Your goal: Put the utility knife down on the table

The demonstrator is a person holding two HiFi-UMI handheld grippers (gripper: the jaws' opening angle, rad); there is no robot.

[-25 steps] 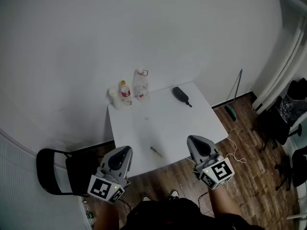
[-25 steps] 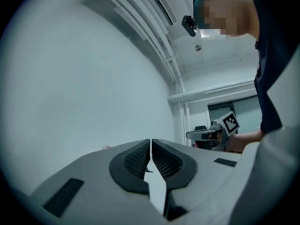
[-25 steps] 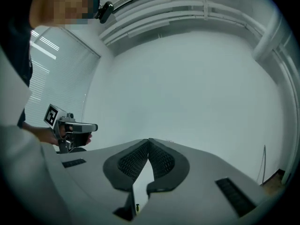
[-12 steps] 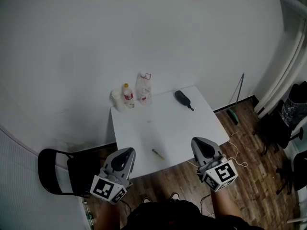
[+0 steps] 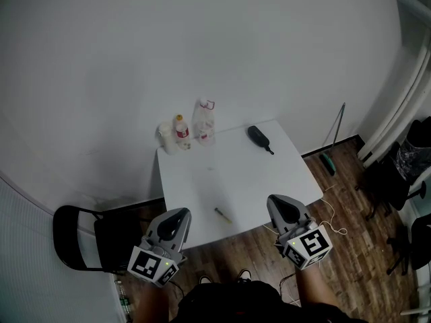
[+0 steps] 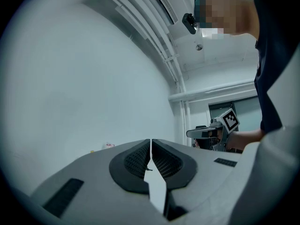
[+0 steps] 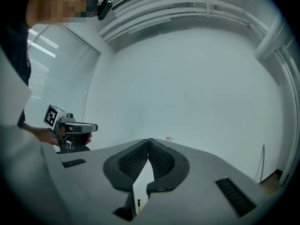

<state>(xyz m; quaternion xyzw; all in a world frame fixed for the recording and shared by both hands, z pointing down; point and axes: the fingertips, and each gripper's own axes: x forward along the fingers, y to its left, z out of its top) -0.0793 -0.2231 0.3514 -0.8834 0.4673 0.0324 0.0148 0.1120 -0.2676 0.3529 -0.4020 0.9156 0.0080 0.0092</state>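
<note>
**Grippers.** At the bottom of the head view, the left gripper (image 5: 179, 213) and the right gripper (image 5: 277, 200) are held just short of the near edge of the table (image 5: 202, 180), both pointing level toward it. In the left gripper view the left gripper (image 6: 151, 142) has its ribbed pads pressed together with nothing between them. In the right gripper view the right gripper (image 7: 148, 140) is likewise fully closed and empty. Neither gripper touches any object.

**Task object.** The utility knife (image 5: 222, 214) lies flat on the table, close to the near edge and apart from both grippers. Judged from this, the placing step is complete and no grip remains to be released.

**Governing relation.** In the head view the knife sits between the two grippers, to the right of the left tips and to the left of the right tips. It appears marginally nearer the left. Its long axis runs diagonally, from upper left to lower right of the frame. The right gripper view shows the knife (image 7: 138, 203) as a small yellow sliver low in the gap beneath the closed jaws, so it lies ahead of and below that gripper.

**Far field.** At the far edge of the table, a black paddle-shaped object (image 5: 259, 138) lies toward the right corner. Three bottles (image 5: 182, 132) stand at the left corner against the white wall. All are well apart from the knife.
</note>
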